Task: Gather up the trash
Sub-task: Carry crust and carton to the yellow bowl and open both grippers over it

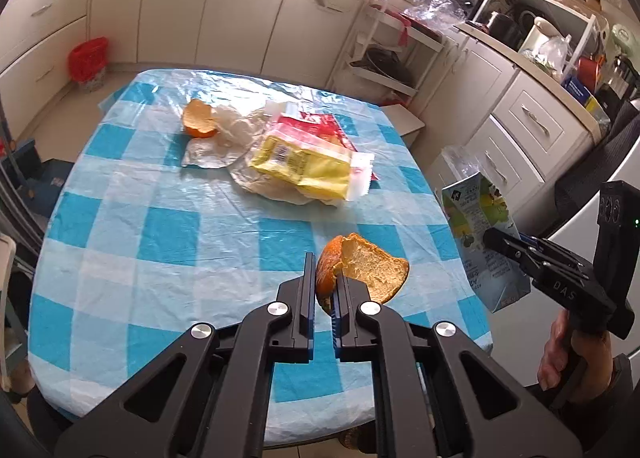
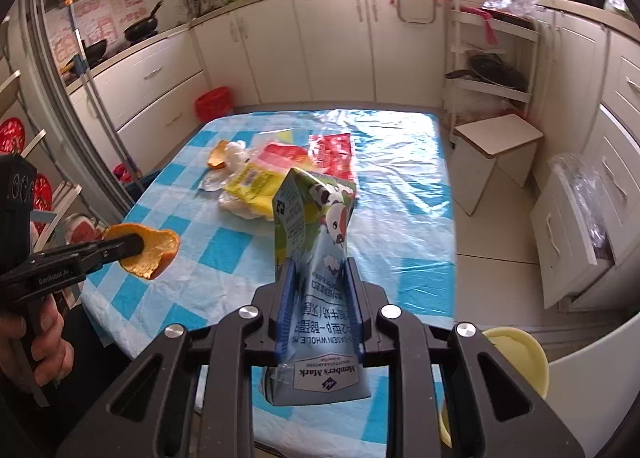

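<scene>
Orange peel (image 1: 362, 268) pinched in left tongs (image 1: 323, 290); milk carton (image 2: 316, 258) clamped in right tongs (image 2: 320, 290).

A blue and white checked tablecloth (image 1: 168, 217) fills the middle, white cupboards (image 2: 320, 37) run along the top

Home kitchen: cabinets (image 2: 332, 37), woks (image 2: 140, 31).
</scene>
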